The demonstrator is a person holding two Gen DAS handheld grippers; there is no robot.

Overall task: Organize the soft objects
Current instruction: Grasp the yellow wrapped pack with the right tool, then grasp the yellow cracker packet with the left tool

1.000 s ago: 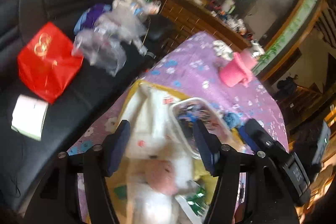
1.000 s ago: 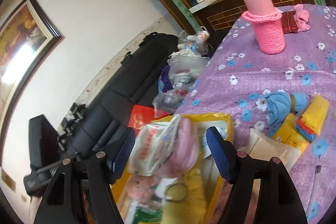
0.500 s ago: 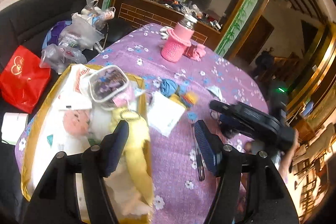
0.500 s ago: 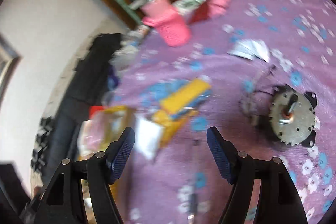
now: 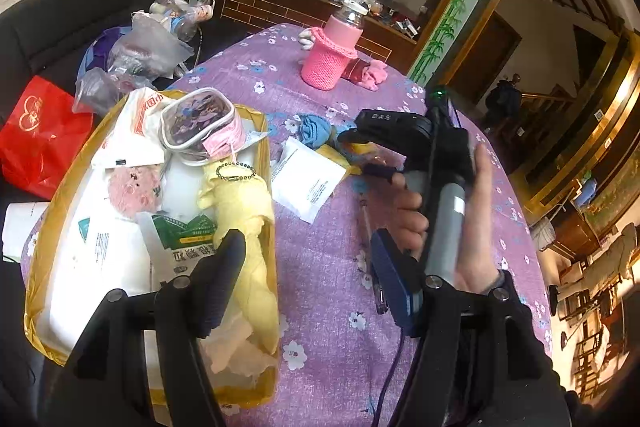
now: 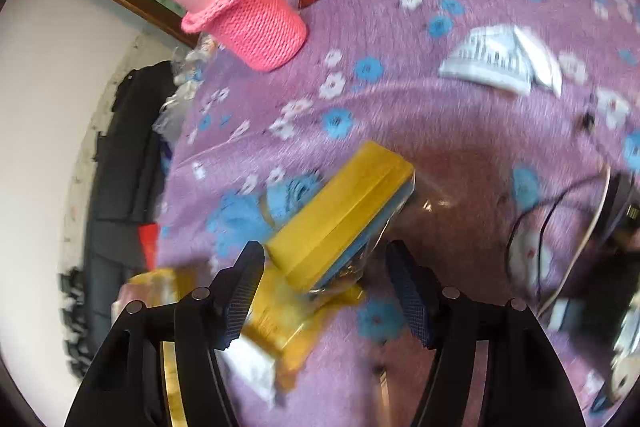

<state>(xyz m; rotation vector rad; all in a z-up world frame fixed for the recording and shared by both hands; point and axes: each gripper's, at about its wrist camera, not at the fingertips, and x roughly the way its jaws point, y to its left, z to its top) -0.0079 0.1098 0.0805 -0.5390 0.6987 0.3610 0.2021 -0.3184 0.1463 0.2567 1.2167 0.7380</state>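
A yellow box (image 5: 60, 195) on the purple flowered cloth holds soft things: a yellow plush (image 5: 244, 223), a pink plush (image 5: 130, 189), a clear pouch (image 5: 198, 125) and paper packets. My left gripper (image 5: 308, 277) is open and empty, above the box's right rim. My right gripper (image 6: 326, 289) is open, its fingers either side of a yellow and blue wrapped pack (image 6: 340, 215) lying on the cloth. The right gripper also shows in the left wrist view (image 5: 374, 153), held in a hand. A blue soft item (image 6: 248, 211) lies just beyond the pack.
A jar in a pink knit sleeve (image 5: 332, 55) stands at the table's far side, with a pink cloth (image 5: 372, 75) beside it. A white packet (image 5: 308, 179) lies right of the box. A black sofa with plastic bags (image 5: 140, 55) and a red bag (image 5: 36, 131) is at left.
The right gripper has swung down from the far side of the table to straddle the yellow and blue pack. The left gripper has pulled back and turned right, away from the box's middle.
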